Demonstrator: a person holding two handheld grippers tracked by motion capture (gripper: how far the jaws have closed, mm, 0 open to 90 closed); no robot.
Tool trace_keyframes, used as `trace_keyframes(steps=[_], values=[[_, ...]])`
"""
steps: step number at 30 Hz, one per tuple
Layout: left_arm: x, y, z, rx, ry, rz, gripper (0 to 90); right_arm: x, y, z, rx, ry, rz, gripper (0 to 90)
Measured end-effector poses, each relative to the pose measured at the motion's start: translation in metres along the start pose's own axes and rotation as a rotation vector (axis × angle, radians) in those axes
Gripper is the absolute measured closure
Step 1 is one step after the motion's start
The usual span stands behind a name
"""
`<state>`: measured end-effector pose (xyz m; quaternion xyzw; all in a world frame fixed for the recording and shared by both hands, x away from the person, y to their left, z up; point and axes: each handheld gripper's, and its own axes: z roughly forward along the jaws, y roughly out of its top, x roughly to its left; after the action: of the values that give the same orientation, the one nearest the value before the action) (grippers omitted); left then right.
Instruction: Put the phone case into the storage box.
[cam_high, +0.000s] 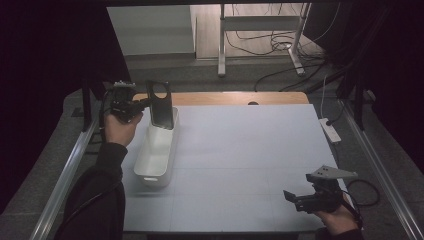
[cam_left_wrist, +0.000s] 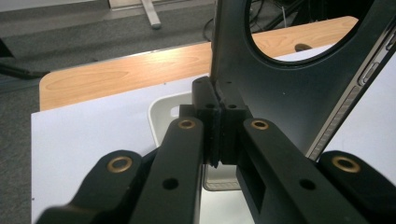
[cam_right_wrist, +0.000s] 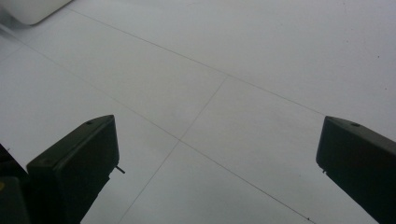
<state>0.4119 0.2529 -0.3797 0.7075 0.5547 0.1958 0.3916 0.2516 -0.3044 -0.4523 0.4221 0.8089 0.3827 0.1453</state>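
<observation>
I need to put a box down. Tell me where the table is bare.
Free: the wide white mat between the white tray and the right gripper, and its far half up to the wooden table edge. Crowded: the far-left corner, where the left gripper holds a dark phone case over the tray.

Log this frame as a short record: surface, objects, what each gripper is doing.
surface: white table top with a wooden strip along its far edge
container: long white plastic bin, at the table's left side
held object: dark flat phone case with a large round cutout, upright over the bin's far end
left gripper: shut on the case's edge
right gripper: open, holding nothing, at the near right of the table
</observation>
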Motion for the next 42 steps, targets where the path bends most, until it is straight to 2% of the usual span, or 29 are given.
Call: trace_keyframes(steps=[26,34,42], values=[[0.016,0.002,0.031,-0.001,0.036,-0.049,89.0,0.001,0.001,0.002,0.023,-0.006,-0.006,0.3],[0.015,0.001,0.04,-0.001,0.048,-0.039,89.0,0.001,0.001,0.002,0.026,-0.004,-0.007,0.5],[0.02,-0.003,0.047,0.003,0.065,-0.049,89.0,0.001,0.001,0.003,0.032,-0.001,-0.009,0.8]])
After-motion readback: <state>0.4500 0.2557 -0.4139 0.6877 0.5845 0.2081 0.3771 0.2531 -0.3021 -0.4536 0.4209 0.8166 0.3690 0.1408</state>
